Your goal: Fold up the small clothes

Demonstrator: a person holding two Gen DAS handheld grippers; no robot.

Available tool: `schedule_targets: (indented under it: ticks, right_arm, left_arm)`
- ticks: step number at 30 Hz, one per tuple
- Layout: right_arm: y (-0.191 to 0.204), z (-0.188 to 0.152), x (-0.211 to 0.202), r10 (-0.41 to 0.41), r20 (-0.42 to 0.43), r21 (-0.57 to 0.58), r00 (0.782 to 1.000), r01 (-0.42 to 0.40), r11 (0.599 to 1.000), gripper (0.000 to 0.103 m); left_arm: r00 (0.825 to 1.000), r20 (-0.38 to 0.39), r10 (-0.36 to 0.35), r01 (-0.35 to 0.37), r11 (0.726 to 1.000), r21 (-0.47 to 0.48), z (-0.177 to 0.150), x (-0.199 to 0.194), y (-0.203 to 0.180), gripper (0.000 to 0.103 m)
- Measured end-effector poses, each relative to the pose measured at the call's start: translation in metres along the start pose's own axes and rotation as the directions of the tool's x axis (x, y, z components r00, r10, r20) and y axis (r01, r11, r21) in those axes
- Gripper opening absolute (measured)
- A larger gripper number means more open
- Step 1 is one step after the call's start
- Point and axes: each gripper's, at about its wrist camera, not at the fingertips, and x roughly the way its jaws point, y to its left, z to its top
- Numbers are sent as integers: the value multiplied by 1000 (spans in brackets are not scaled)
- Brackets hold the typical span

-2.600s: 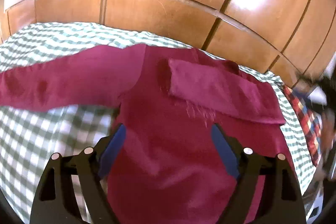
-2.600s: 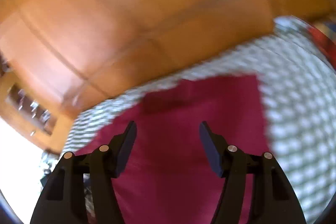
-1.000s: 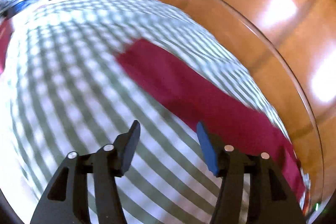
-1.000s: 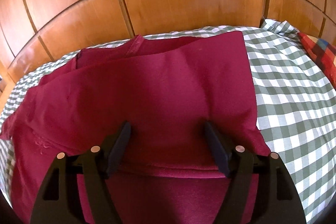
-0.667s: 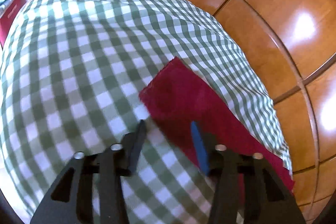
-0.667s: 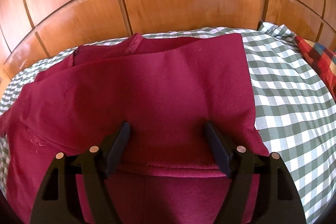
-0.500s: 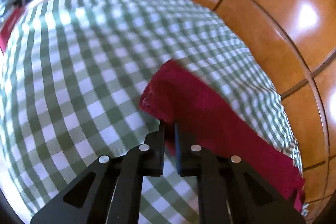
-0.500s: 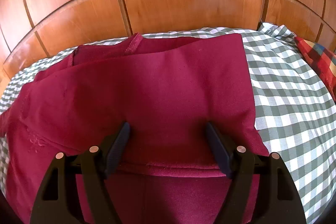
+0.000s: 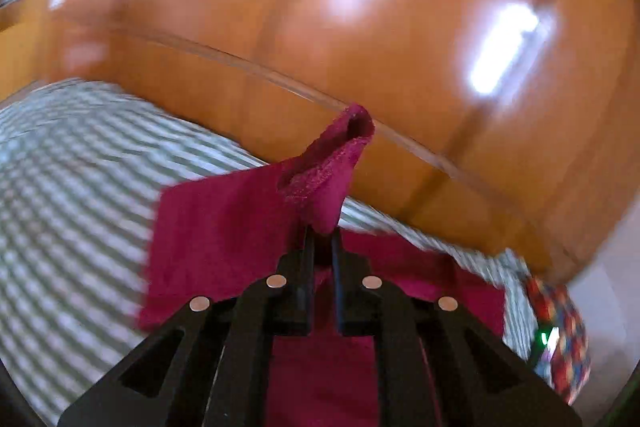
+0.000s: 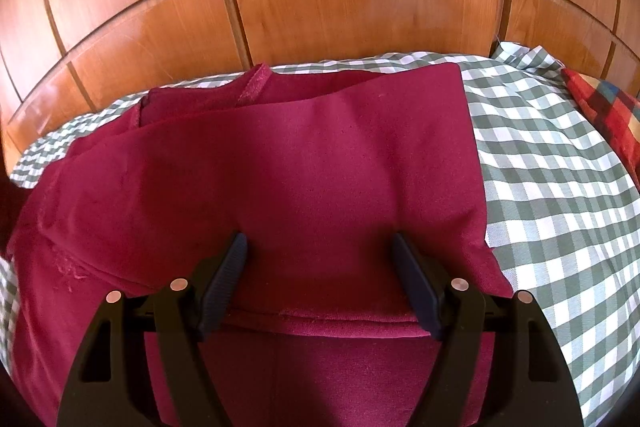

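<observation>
Your left gripper (image 9: 320, 239) has its jaws closed on the hemmed cuff end of the sleeve (image 9: 332, 163) of the maroon garment (image 10: 280, 179). The cuff stands up beyond the jaws, open at its mouth, and the rest of the sleeve trails down to the bed (image 10: 560, 187). The left view is blurred, so finer detail of the grip cannot be confirmed.

Your right gripper (image 10: 320, 279) has its jaws wide open, resting over the garment near a hemmed fold edge. Whether the pads press into the cloth cannot be told; nothing is pinched between them.

Location: the garment lies on the green-and-white checked bed cover, against the wooden panelled wall (image 10: 320, 7). One side is already folded inward across the body; the collar (image 10: 256, 83) shows at the far edge.

Handling assessment: the cloth appears light, soft and limp. It will sag and crease wherever it is unsupported, and it is not fragile. The hem is the thickest, firmest place to hold, so your present grip point is sound. Expect the body to drag if it is not weighted down.

Containers: none is visible. A multicoloured checked cloth (image 10: 608, 107) lies at the bed's right edge, apart from the garment.
</observation>
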Motion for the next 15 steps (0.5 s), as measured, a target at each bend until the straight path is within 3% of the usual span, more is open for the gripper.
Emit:
schedule_targets:
  ticks: [3,7,9,11,13,15]
  right_arm:
    - [-2,0,0,12,-2,5,1000,-12,1000,74]
    - [-2,7,-1,14,-34,-5,999,-14,1000,74]
    - [0,11,-6,9,-48,-18,999,-10,1000,74]
    - [3,17,-19,60,-29,4,998,-59,998,74]
    - [9,22,-30,133,-8,29,991,-133,991,74]
    - [24,27,-39,257,-4,43,966,-257,965,74]
  left_arm:
    - [993,-108,-50,57,996,63,-34,28,-40,9]
    - [975,-217,-38,73,986,153,-80,53,-69,15]
    - [972,-234,-28,67,985,159,-94,47,-72,50]
    - [976,-218,-14,48,987,153,-107,36,-65,58]
    - [973,-232,-10,49,986,162,-114,29,-58,58]
    - [975,-221,11,24,988,155,-121,19,-46,57]
